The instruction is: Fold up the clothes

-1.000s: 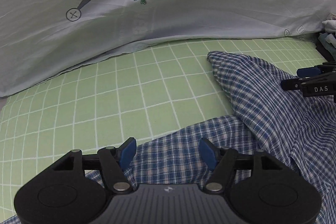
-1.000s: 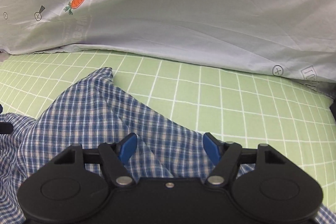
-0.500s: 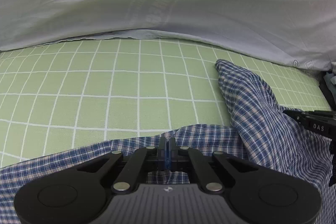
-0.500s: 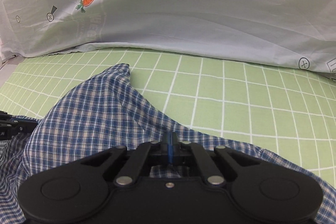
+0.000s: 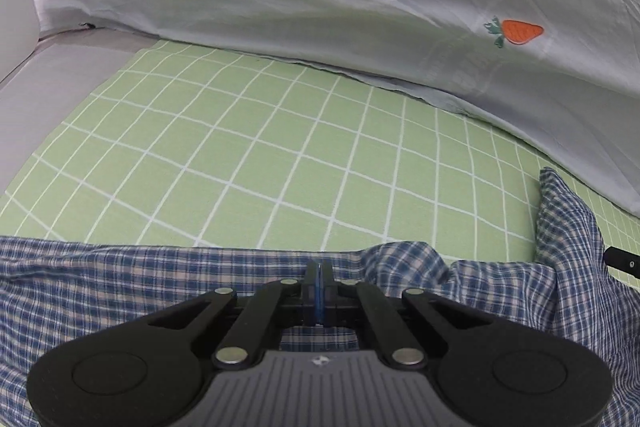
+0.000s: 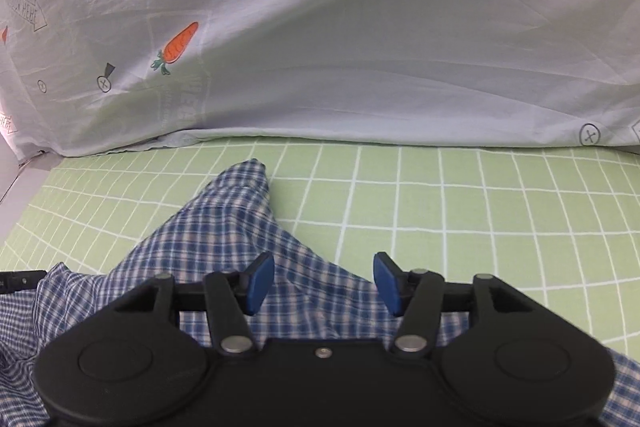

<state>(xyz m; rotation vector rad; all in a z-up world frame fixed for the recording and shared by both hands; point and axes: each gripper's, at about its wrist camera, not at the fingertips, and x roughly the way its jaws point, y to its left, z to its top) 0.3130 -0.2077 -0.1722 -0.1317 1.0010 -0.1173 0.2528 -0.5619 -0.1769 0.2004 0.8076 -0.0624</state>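
From the left wrist view, the left gripper [image 5: 319, 281] has its blue pads pressed flat together, fully closed over the near edge of the blue-and-white checked cotton shirt [image 5: 120, 291]; whether a fold of that cloth is actually pinched between the pads cannot be told, since the pads sit at the hem with fabric under and around them; the shirt lies across the near part of the light green bed sheet with a white grid [image 5: 280, 163], spread flat to the left of the gripper and bunched into a raised ridge to its right; beyond the sheet lies the pale grey quilt printed with an orange carrot [image 5: 320, 7]; at the right edge of the view, past the shirt's ridge, a black tip of the right gripper [image 5: 622, 261] shows

From the right wrist view, the right gripper [image 6: 323, 283] has its blue pads well apart and its jaws are opening; the checked shirt [image 6: 224, 227] lies beneath and between the fingers, but the pads do not press on it; the shirt rises in a tapering fold toward the quilt [image 6: 360, 27], its tip resting on the green sheet [image 6: 480, 207] short of the quilt's edge; at the left edge, beside the shirt, a black part of the left gripper [image 6: 20, 281] is just visible
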